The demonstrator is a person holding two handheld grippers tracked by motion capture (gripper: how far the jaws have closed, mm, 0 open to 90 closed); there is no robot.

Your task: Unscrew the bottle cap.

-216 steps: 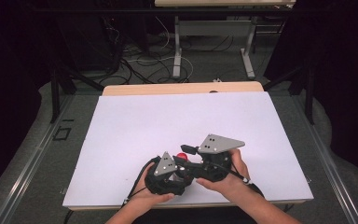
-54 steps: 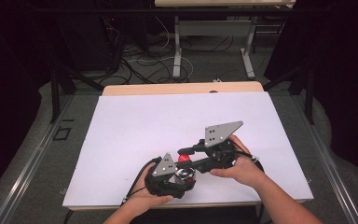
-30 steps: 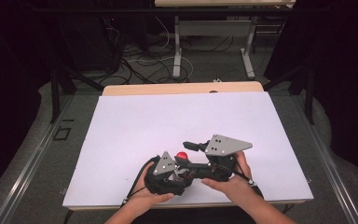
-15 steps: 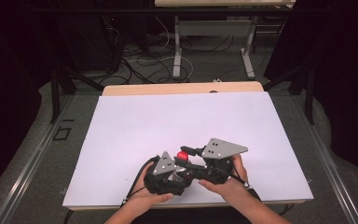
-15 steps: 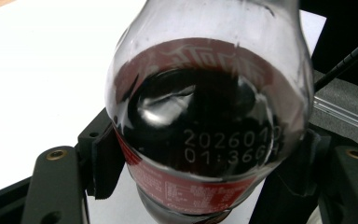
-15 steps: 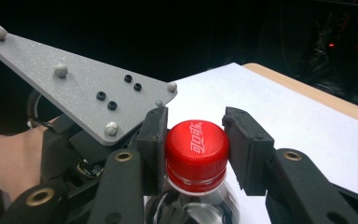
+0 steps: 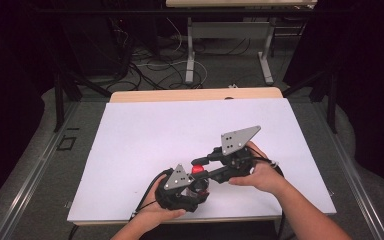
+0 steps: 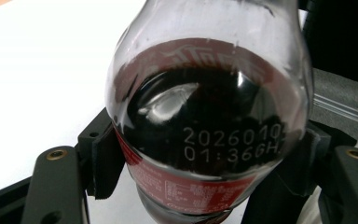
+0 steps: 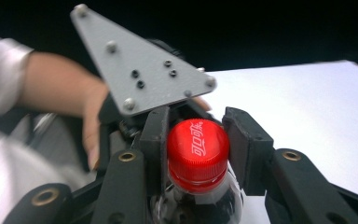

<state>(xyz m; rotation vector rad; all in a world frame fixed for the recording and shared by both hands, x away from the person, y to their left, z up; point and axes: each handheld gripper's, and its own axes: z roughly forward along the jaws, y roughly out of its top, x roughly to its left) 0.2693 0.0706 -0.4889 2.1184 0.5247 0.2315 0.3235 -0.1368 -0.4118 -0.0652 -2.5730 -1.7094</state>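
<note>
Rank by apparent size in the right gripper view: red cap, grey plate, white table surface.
1. white table surface
2. grey plate, nearer the camera, so its true size against the table is unsure
3. red cap

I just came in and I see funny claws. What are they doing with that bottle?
A person is holding a claw in each hand over a white table. The left claw is clamped around the body of a small cola bottle with dark drink inside. The right claw has its two pads on either side of the bottle's red cap, right up against it. It looks like the person is working at twisting the cap, which is on the bottle at this moment.
</note>
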